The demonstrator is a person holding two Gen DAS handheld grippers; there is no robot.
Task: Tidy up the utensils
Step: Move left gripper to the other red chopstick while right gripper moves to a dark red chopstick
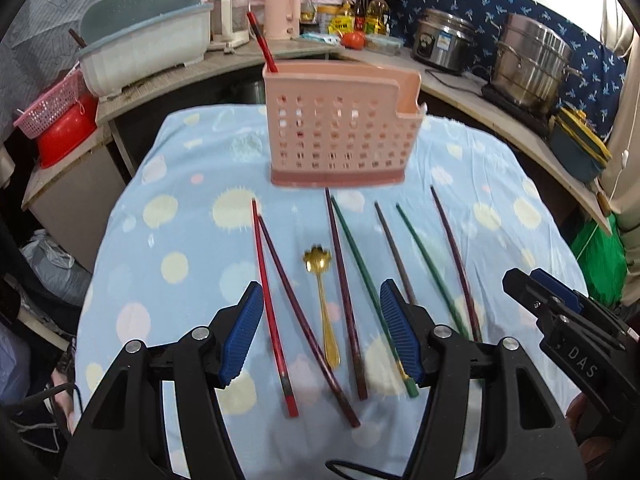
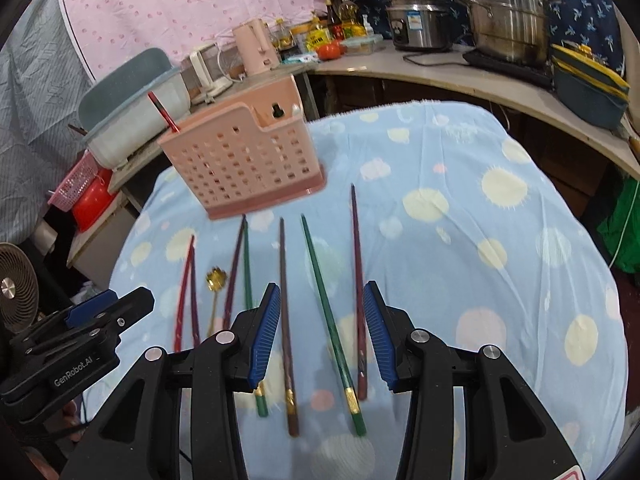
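Chopsticks [image 1: 340, 280] and gold spoon [image 1: 322, 300] partly hidden behind both empty, half-open claws, left claw [image 1: 320, 336], right claw [image 2: 320, 336]

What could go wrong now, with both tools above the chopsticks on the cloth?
1. The chopsticks lie close together, some crossing, so the left tool may catch two or push the gold spoon.
2. The cloth is soft and wrinkled; a low tip could drag it.
3. The pink holder looks light; a hard push might tip it.

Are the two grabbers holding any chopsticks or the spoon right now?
No. The left gripper and the right gripper are both open and empty, above the chopsticks on the table.
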